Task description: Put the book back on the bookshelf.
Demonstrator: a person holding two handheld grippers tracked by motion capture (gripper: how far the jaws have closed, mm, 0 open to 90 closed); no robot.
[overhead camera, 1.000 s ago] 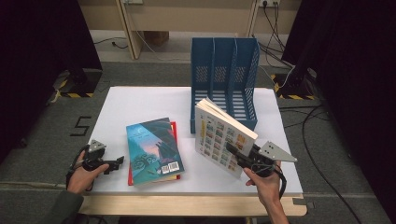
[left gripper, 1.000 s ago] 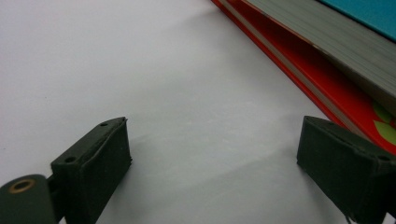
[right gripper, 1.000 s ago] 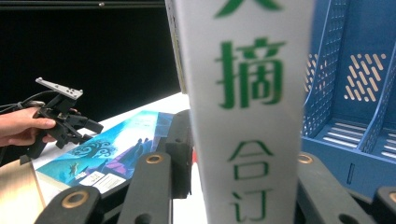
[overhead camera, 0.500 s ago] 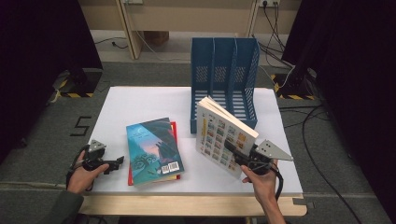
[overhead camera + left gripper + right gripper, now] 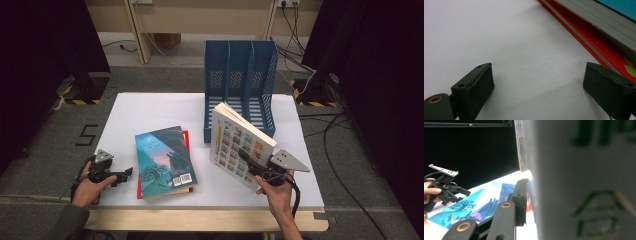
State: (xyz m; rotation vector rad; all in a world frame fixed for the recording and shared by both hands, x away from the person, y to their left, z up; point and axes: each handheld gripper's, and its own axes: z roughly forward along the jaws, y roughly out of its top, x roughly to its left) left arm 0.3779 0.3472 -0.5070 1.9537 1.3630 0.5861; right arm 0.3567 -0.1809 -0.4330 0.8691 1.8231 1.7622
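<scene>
White table [image 5: 150,107], blue file rack [image 5: 239,80] at back. Right gripper [image 5: 252,162] clamped on tilted picture book [image 5: 235,145] before rack; spine lettering visible up close. Left gripper [image 5: 125,173] apart, empty, beside stacked teal book [image 5: 162,157].

Illustrated white book, raised on edge at centre-right of the high view.

The white book [image 5: 239,145] is a thick paperback whose cover carries a grid of small coloured pictures. It stands tilted, its top edge leaning toward the upper right of the frame and its pale page block facing upward. Its lower corner sits at the lower right of the frame, clamped there in the right gripper [image 5: 250,161]. In the right gripper view the book [image 5: 584,180] occupies the right half of the frame, blurred, with large dark printed characters across its white surface.
</scene>
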